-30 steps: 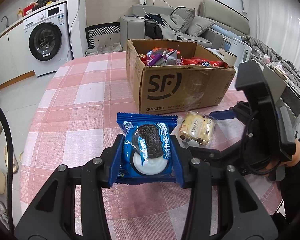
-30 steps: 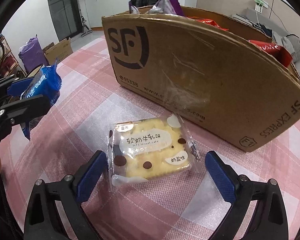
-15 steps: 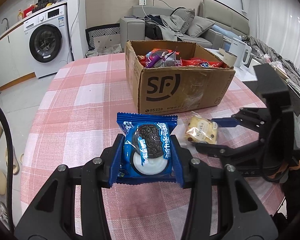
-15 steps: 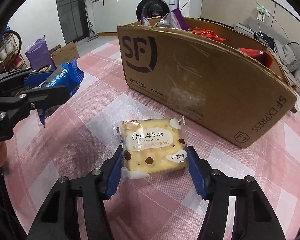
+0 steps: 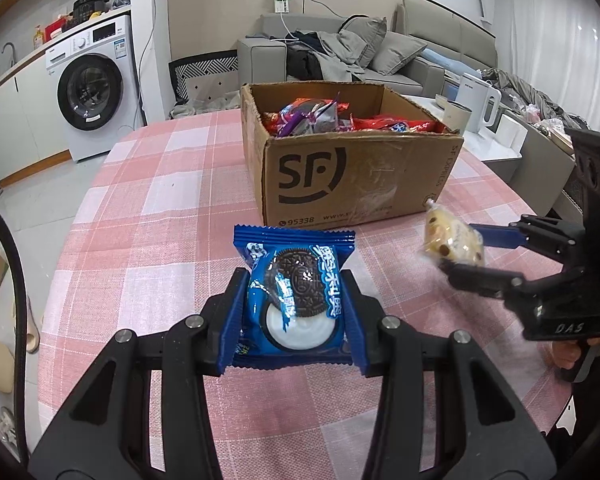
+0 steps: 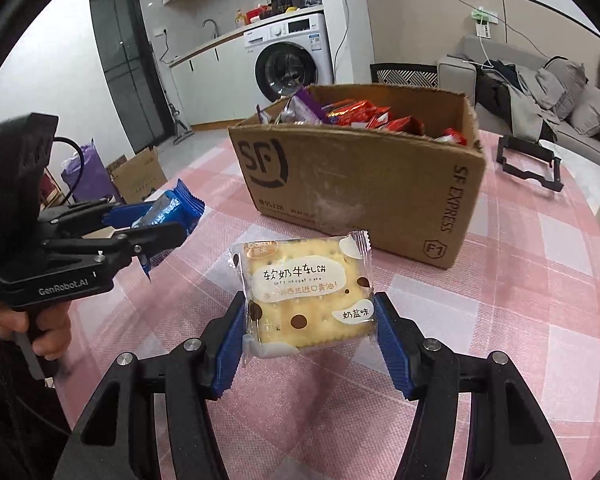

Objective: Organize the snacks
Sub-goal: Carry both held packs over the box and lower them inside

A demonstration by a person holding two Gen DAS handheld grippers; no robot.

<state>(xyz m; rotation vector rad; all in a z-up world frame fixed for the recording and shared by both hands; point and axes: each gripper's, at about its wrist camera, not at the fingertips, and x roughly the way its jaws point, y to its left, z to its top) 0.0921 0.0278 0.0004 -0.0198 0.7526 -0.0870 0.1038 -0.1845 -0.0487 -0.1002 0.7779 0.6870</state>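
Since the earlier frame, the right tool [image 6: 310, 338] has gone from standing wide around the nougat cracker packet [image 6: 306, 292] on the table to being clamped on it, and the packet is now lifted clear of the pink checked tablecloth [image 6: 520, 320]. The left tool [image 5: 296, 320] has not moved; it is clamped on the blue Oreo packet [image 5: 296, 292], low centre in the left wrist view and above the cloth.

Beyond both packets, upper centre in each view, the SF cardboard box [image 5: 352, 184] stands open on the table, already holding red and purple snack packets [image 5: 312, 118].

Assessment: both loose snacks visible are picked up but not yet placed. The remaining work appears to be carrying each over the box rim and releasing it inside. No other loose snacks show on the cloth.
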